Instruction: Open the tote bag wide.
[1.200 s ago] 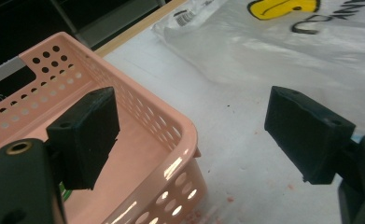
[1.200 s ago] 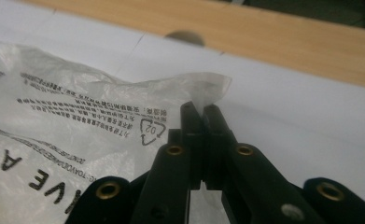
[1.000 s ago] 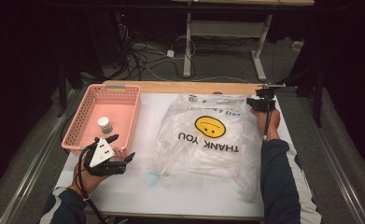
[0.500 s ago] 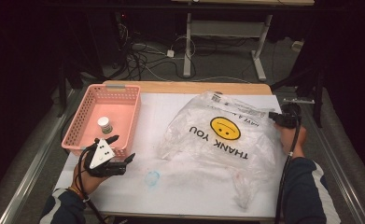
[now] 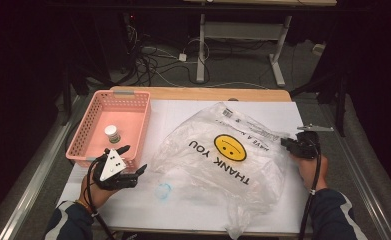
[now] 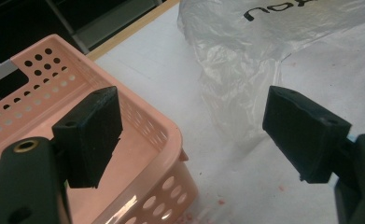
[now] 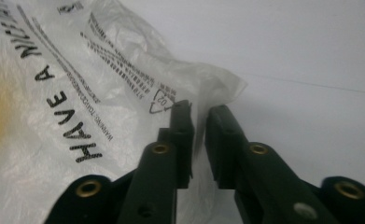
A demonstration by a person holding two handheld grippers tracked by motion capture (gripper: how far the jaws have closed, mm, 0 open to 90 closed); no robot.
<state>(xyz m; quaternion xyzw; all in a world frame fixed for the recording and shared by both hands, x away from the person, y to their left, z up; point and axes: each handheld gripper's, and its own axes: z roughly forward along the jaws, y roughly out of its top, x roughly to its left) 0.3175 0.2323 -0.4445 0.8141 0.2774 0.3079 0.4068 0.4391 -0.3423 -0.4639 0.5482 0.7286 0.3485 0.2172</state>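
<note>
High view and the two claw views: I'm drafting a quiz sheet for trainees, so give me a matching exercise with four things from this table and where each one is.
Things:
1. small jar
2. pink basket
3. plastic bag
4. left claw

Places:
A. spread over the middle of the white table cover
B. inside the basket
C. at the table's left side
D. jaws wide apart, by the basket's near corner

Pairs: 1-B, 2-C, 3-A, 4-D
</note>
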